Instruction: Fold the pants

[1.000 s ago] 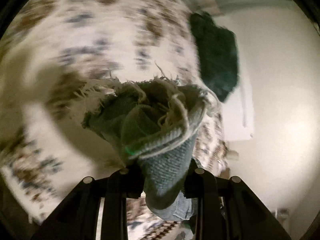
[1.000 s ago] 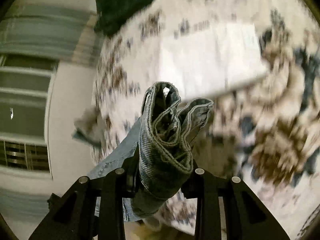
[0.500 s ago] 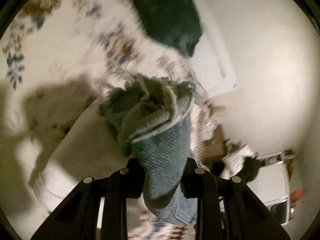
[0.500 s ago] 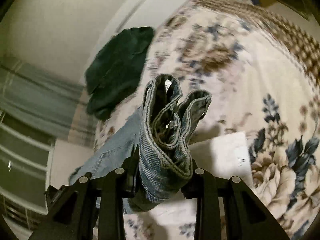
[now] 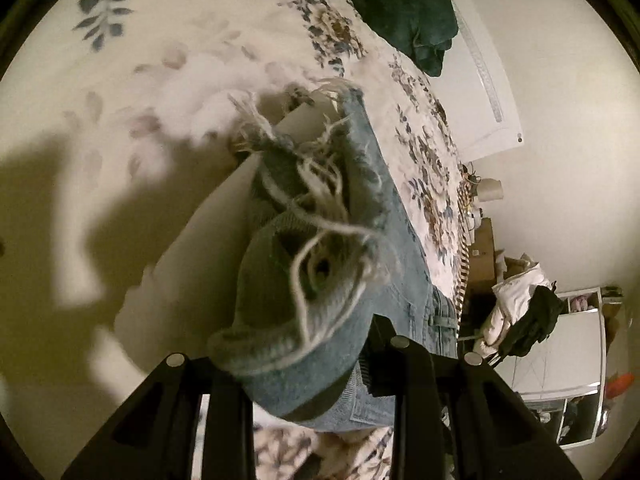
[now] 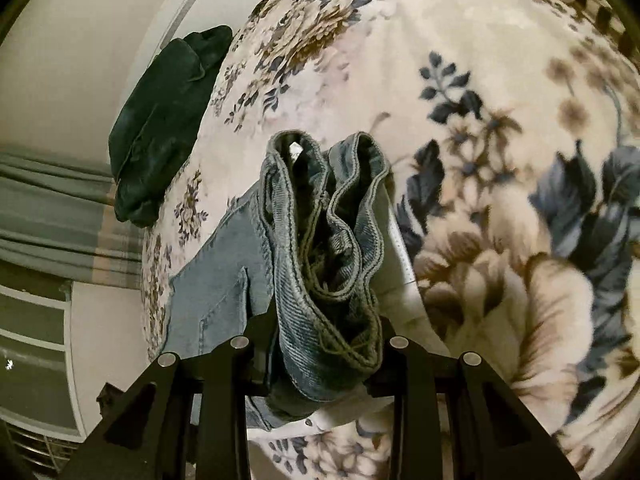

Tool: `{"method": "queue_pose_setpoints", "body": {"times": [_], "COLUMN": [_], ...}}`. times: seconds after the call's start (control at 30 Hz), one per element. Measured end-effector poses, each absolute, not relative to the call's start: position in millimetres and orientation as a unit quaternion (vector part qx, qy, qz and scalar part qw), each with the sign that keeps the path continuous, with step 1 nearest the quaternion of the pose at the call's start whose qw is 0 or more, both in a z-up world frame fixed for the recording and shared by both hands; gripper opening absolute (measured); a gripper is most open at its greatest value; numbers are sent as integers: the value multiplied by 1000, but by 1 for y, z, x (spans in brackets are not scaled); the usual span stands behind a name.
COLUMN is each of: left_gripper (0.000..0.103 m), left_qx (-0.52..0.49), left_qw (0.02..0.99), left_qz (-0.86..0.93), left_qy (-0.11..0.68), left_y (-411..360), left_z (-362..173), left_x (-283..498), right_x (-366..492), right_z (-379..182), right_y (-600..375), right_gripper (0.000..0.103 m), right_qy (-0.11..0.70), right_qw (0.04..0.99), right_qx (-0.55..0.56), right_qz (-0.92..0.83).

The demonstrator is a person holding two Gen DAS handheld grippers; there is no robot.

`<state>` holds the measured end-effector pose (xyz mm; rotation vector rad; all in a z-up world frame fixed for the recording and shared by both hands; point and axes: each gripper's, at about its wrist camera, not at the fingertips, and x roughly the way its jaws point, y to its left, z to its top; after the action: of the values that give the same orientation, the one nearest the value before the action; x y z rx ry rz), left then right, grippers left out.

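Light blue jeans are held at both ends above a floral bedspread. In the left wrist view my left gripper (image 5: 308,364) is shut on the frayed leg hems (image 5: 312,240), bunched between its jaws; the legs trail down to the right over a white board (image 5: 200,248). In the right wrist view my right gripper (image 6: 320,360) is shut on the folded waistband (image 6: 324,240); the seat with a back pocket (image 6: 216,300) hangs to the left over the board's edge (image 6: 400,248).
A dark green garment lies at the bed's far edge (image 5: 404,4) (image 6: 160,120). The floral bedspread (image 6: 500,140) fills most of both views. A white wall and a cluttered shelf with clothes (image 5: 532,320) stand to the right; curtains and a window (image 6: 48,208) stand to the left.
Both grippers have swung down toward the bed with the jeans held. The white board and bedspread are closer, and the denim now drapes onto the board.
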<state>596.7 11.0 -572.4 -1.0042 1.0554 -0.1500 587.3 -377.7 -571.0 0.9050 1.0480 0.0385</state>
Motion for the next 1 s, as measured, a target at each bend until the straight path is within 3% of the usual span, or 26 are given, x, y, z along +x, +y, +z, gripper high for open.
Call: {"method": "queue_pose_setpoints", "body": {"times": [0.2,0.4,0.43,0.5,0.57,0.77,1.0], "left_gripper": [31,46,51,80,86,89,89], "left_qx": [-437,-299,-268,-217,-167,-53,-10], "left_qw": [733,777,788,806,820,834,853], "left_qz": [-53,-33,-29,-22,-14,-12,-24], "left_qy": [519,554,553,551,547,548,522], "left_y": [11,-8,-12,-20,-28,-42,-54], "left_z": [-582,-542,-532,-517,-504,-474,-407], "left_x": [590,596,596,593,589,572,545], "right_x": [584,578,575,568,561,532,498], "right_z": [-581,-579,-575,-564,-547,-488,-401], "right_y": [-379,-372,-369,-361,-349,-316,-286], "right_gripper": [35,55,63,74,85,97,98], "right_qy": [516,550,555,560,558,535,501], "right_qw": [759,758,763,776,797,834,856], "right_qx": [396,350,331,291,231,111,51], "right_qz": [22,13,6,-2,-20,-83,-119]}}
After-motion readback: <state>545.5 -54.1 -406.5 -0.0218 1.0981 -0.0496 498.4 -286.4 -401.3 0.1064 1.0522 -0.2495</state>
